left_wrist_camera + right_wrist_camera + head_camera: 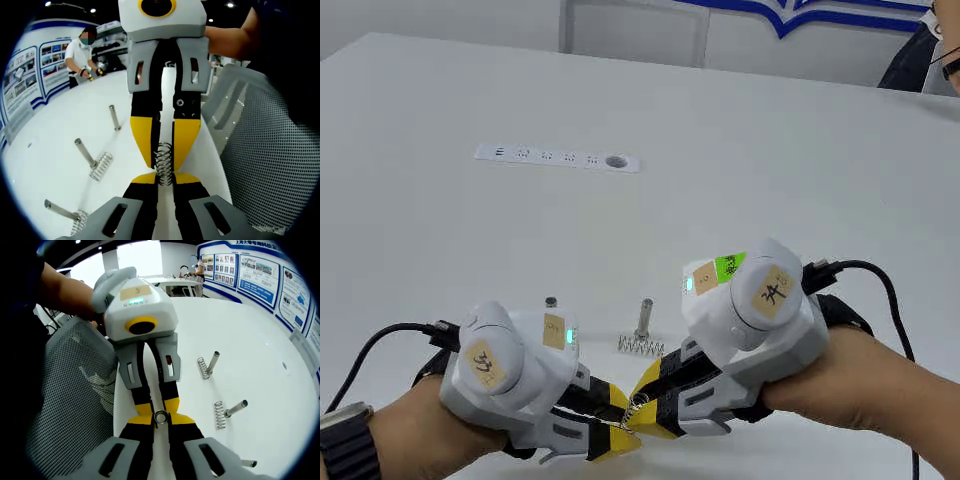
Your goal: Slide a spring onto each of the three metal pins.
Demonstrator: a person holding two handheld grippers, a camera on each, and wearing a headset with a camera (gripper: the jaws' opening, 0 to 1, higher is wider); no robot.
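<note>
Now spring (163, 162) sits pinched between left gripper (164, 180) and right gripper (161, 421) jaws, tip-to-tip.

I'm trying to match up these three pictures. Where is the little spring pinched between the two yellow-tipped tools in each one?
Head view: held spring, bottom centre, between yellow tips.
Left gripper view: held spring at centre, seen lengthwise.
Right gripper view: held spring below centre, seen end-on as a ring.
Shared landmark: the pin with a loose spring at its foot, the middle pin in both gripper views.
</note>
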